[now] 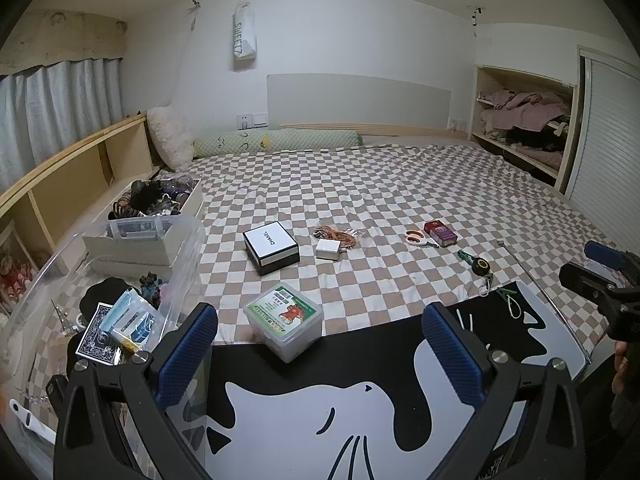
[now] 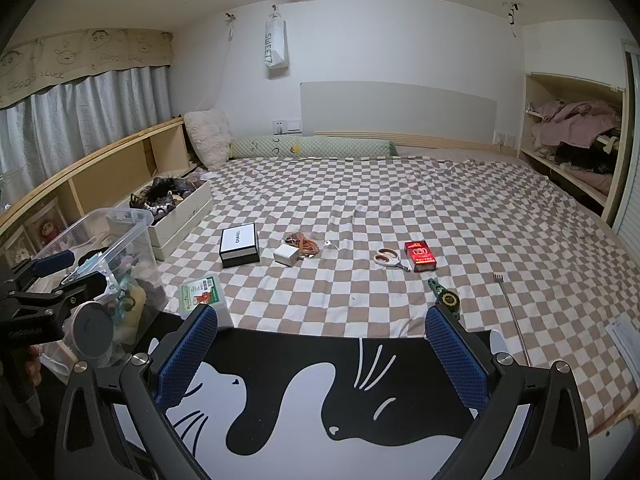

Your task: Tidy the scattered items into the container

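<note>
Left gripper and right gripper both spread wide, empty, above cat-print mat

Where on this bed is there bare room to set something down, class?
Free: the checkered bedspread between the bolster and the row from the Chanel box to the red pack. Crowded: the left edge around the clear container.

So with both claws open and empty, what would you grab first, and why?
Probably the left claw should ease forward and close on the clear lidded box with the green label. It sits right between its open fingers, nearest of the loose items, and beside the clear plastic bin where it belongs.
</note>
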Action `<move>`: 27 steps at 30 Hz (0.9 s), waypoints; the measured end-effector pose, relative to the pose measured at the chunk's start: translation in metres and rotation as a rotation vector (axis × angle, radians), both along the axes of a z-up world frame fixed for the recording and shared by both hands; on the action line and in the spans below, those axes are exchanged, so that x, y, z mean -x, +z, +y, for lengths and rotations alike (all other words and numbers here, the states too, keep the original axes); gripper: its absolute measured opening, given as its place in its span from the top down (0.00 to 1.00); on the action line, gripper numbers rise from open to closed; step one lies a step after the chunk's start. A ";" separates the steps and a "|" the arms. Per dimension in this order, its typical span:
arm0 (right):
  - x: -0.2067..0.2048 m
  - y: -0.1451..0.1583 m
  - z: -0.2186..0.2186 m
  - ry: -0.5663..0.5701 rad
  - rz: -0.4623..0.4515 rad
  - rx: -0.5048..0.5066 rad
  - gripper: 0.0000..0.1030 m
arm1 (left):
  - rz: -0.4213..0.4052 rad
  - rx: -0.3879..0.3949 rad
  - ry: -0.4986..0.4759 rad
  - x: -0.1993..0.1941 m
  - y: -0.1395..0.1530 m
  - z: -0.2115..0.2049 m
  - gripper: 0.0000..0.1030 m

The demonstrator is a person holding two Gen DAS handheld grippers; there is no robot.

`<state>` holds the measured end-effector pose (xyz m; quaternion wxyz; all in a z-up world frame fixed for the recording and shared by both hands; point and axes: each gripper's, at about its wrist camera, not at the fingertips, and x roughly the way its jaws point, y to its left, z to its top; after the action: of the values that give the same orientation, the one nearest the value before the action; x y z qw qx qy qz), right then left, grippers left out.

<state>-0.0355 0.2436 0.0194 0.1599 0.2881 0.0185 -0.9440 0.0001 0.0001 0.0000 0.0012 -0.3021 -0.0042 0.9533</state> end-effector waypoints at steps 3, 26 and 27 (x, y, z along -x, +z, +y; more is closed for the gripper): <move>0.000 0.001 0.000 -0.001 0.004 -0.003 0.00 | 0.002 0.002 -0.001 0.000 0.000 0.001 0.00; 0.000 0.001 -0.001 -0.005 -0.001 0.002 0.00 | 0.009 0.011 -0.005 -0.001 0.000 0.005 0.00; 0.000 0.001 0.000 -0.004 -0.001 0.003 0.00 | 0.008 0.009 -0.007 0.000 0.000 0.003 0.00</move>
<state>-0.0355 0.2432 0.0200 0.1583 0.2886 0.0165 -0.9441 0.0004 0.0030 -0.0002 0.0031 -0.2984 0.0012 0.9544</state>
